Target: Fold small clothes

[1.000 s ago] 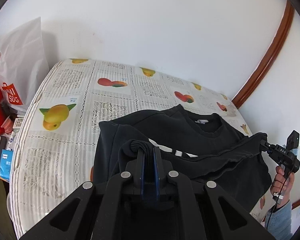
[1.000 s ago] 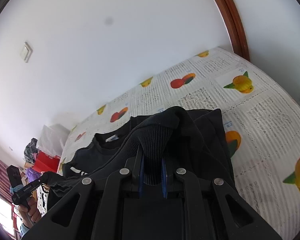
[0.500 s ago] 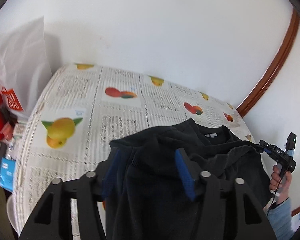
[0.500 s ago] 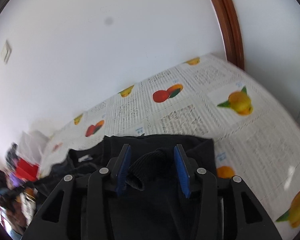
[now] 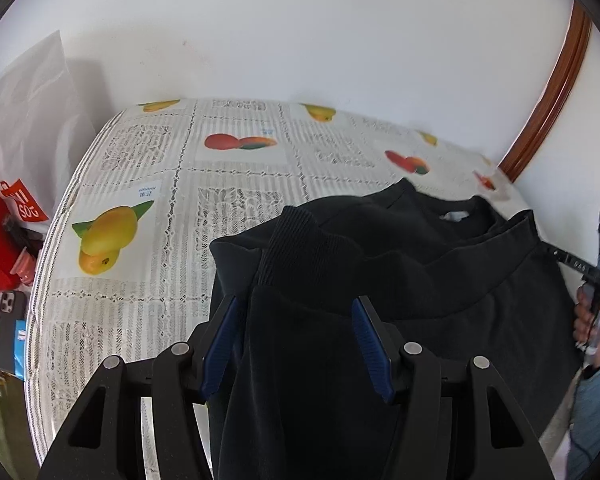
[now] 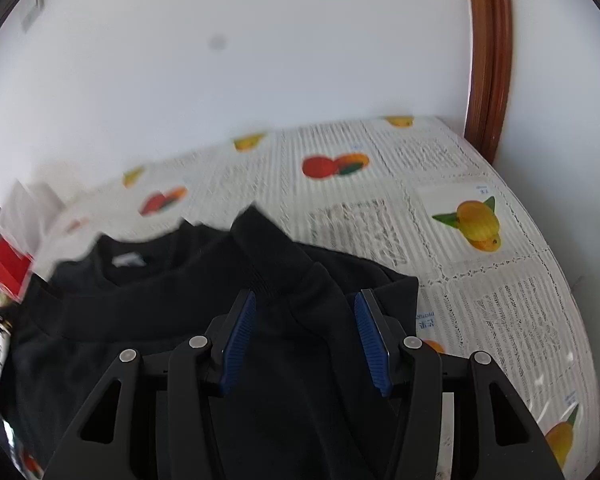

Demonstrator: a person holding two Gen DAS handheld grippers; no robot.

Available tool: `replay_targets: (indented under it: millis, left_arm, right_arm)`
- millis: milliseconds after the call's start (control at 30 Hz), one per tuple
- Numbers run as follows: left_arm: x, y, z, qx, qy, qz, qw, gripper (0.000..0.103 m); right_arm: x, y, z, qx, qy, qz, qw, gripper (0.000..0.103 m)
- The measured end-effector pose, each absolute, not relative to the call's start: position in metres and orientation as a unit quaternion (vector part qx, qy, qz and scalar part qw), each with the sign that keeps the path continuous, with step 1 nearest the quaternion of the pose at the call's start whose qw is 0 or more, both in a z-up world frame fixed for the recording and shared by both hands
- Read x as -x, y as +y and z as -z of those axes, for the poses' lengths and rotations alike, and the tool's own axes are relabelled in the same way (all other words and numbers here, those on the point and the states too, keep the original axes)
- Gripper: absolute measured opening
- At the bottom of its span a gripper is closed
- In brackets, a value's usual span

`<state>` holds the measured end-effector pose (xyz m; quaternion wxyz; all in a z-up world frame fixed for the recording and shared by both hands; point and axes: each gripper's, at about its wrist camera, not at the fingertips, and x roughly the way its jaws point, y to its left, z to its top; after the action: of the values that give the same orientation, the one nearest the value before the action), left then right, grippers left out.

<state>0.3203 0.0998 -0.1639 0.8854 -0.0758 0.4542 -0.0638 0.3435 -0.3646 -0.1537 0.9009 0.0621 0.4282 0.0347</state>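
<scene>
A black sweatshirt [image 5: 440,280] lies on the table, its lower half folded up over the chest, neck label facing the wall. My left gripper [image 5: 296,320] is open, its blue pads on either side of the left ribbed cuff [image 5: 288,248]. My right gripper [image 6: 304,320] is open over the right ribbed cuff [image 6: 272,252]; the sweatshirt [image 6: 140,312] spreads to its left. The right gripper also shows at the right edge of the left wrist view [image 5: 568,260], held in a hand.
The table wears a white lace cloth [image 5: 148,240] with fruit prints, also in the right wrist view [image 6: 500,300]. A white wall and a brown wooden frame [image 5: 556,80] stand behind. A white and red bag [image 5: 16,160] and a phone [image 5: 8,320] are off the left edge.
Both grippers were shut on the sweatshirt's lower edge and carried it toward the collar. Both have opened, and the cloth now lies released between the open pads.
</scene>
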Motion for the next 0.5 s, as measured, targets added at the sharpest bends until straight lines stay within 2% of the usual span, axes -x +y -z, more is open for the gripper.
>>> replay_targets:
  millis: [100, 200, 233, 267, 367, 500]
  left_arm:
    - [-0.322, 0.098, 0.17, 0.069, 0.449, 0.057, 0.889, 0.045]
    - [-0.322, 0.099, 0.175, 0.067, 0.441, 0.045, 0.894, 0.032]
    - [-0.322, 0.1, 0.176, 0.07, 0.44, 0.042, 0.894, 0.027]
    - [-0.322, 0.102, 0.177, 0.074, 0.439, 0.042, 0.894, 0.026]
    - [-0.321, 0.104, 0.175, 0.081, 0.437, 0.044, 0.895, 0.025]
    - [-0.32, 0.103, 0.176, 0.085, 0.439, 0.053, 0.893, 0.025]
  right_arm:
    - [-0.359, -0.367, 0.167, -0.063, 0.449, -0.03, 0.891, 0.051]
    - [-0.368, -0.366, 0.171, -0.065, 0.45, -0.035, 0.89, 0.05]
    - [-0.37, -0.364, 0.171, -0.064, 0.452, -0.039, 0.889, 0.04]
    - [-0.371, -0.361, 0.171, -0.06, 0.452, -0.049, 0.889, 0.02]
    - [-0.363, -0.351, 0.161, -0.029, 0.419, -0.069, 0.905, 0.011]
    - [-0.34, -0.384, 0.139, -0.111, 0.355, -0.057, 0.927, 0.01]
